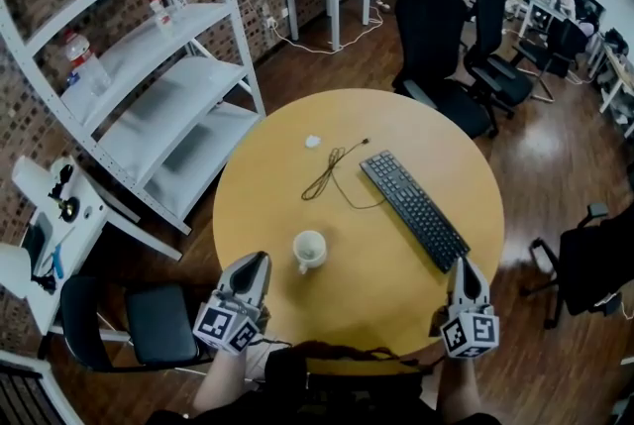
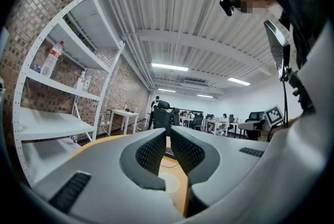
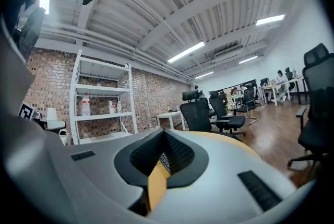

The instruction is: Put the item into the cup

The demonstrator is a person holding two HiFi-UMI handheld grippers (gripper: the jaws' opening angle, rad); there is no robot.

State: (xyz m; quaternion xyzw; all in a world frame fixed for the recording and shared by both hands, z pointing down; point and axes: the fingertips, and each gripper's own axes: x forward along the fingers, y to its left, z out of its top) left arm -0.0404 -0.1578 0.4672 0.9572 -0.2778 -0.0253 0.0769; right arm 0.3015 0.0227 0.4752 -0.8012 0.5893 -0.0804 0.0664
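While left gripper (image 1: 260, 261) and right gripper (image 1: 465, 265) are hovering clenched and empty, the small white item (image 1: 313, 141) is lying beyond the cup (image 1: 310, 251), near a cable (image 1: 335, 156); reaching across is risking toppling the cup.

Bright, even indoor light fills all three views. In the two gripper views it comes from strip lights (image 2: 169, 67) on the ceiling, which burn out to plain white. In the head view the counter (image 1: 297, 146) is evenly lit with only faint shadows, and the wooden floor (image 1: 540, 151) carries a pale sheen at right. Every view is fisheye: the straight shelf post (image 1: 235, 7) bows, and the gripper views fade to black at the corners. The jaws nearest the lens look soft, while the room beyond is sharper.
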